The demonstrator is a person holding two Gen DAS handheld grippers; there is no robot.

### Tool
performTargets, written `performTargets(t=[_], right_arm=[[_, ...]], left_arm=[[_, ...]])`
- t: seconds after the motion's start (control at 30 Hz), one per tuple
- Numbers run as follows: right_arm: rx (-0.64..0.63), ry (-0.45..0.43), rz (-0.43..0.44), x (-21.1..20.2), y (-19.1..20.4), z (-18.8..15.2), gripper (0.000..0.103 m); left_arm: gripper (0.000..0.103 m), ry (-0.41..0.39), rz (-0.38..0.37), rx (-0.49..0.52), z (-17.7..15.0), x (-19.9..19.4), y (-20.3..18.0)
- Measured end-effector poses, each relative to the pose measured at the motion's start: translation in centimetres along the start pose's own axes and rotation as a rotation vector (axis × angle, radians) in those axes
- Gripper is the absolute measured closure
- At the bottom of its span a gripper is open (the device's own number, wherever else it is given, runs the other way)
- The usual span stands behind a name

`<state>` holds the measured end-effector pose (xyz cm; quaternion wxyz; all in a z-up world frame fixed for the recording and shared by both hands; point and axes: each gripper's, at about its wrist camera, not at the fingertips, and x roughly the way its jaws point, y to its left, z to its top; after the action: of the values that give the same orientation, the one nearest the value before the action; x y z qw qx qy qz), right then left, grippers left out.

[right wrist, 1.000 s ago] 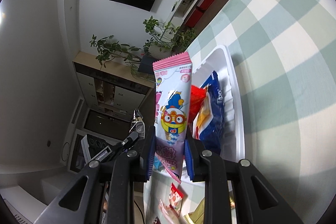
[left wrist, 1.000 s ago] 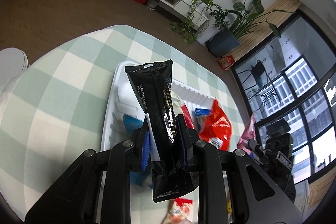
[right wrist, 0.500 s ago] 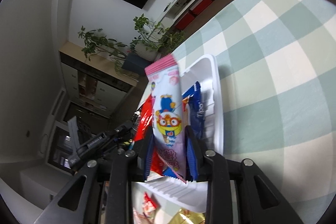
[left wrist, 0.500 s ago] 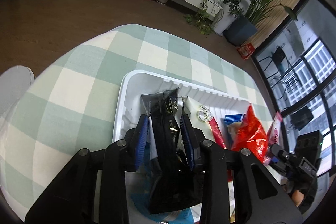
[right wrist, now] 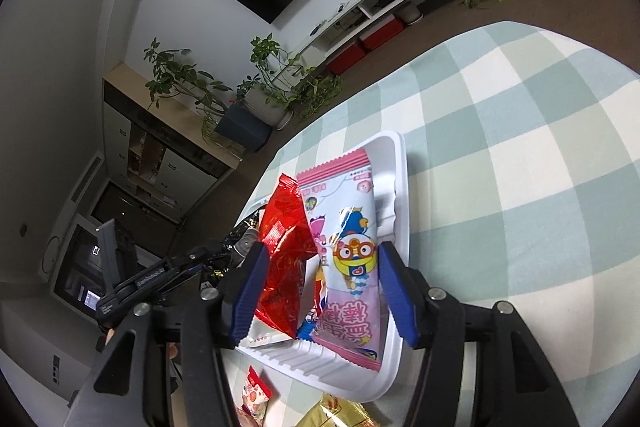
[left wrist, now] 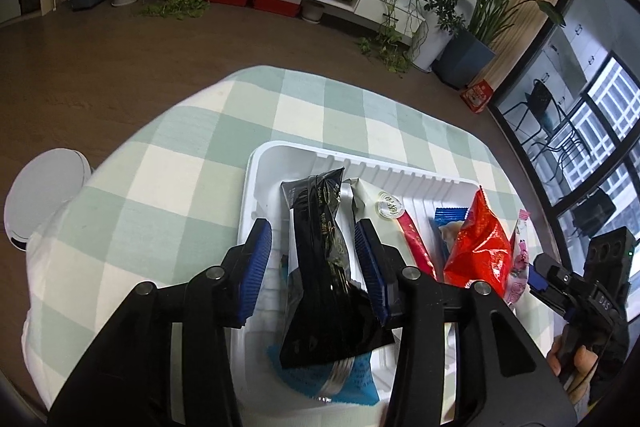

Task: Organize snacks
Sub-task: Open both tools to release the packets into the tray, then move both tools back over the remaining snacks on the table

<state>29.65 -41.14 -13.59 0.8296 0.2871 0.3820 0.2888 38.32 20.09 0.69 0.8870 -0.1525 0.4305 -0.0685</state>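
Note:
A white tray (left wrist: 304,159) sits on the green checked table. My left gripper (left wrist: 314,259) is open over the tray, its pads apart on either side of a black snack packet (left wrist: 324,267) that lies in the tray on a blue packet (left wrist: 352,379). My right gripper (right wrist: 320,279) is open over the tray's other end (right wrist: 400,195), its pads apart around a pink cartoon packet (right wrist: 352,259) lying in the tray beside a red bag (right wrist: 286,247). The red bag (left wrist: 478,247) and a white-and-red stick packet (left wrist: 396,219) also show in the left wrist view.
Loose snacks lie on the table by the tray's near end: a small red-and-white packet (right wrist: 254,393) and a gold packet (right wrist: 340,413). The table edge curves round on the far side, with wooden floor, plants and a TV unit beyond. A white stool (left wrist: 44,195) stands at the left.
Both grippers came down to the tray and opened. The black packet and the pink packet, held upright before, now lie released in the tray.

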Motion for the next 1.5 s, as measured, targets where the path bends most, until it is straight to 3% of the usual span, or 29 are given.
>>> performTargets(t=[0.63,0.77,1.03,1.3,1.5], right_arm=[[-0.155,-0.051,-0.11,-0.4,2.3,-1.0,0.042],[-0.166,-0.019,-0.09,0.5,2.4,-1.4,0.036],[-0.151,-0.009,-0.055,0.3,2.3,-1.6,0.035],[-0.15,-0.025,-0.042,-2.4,3.5,-2.7,0.035],[-0.21,-0.032,-0.044,-5.0,5.3,-5.3,0.035]], left_arm=[[0.058,-0.07,-0.014,-0.01,-2.4,-4.8,-0.6],[0.058,-0.07,-0.025,-0.012,-3.0,-5.3,-0.9],[0.058,-0.076,-0.051,-0.017,-4.3,-6.7,-1.4],[0.053,-0.077,-0.08,-0.018,-7.9,-9.8,-2.2],[0.053,-0.062,-0.101,-0.032,-11.8,-12.1,-2.9]])
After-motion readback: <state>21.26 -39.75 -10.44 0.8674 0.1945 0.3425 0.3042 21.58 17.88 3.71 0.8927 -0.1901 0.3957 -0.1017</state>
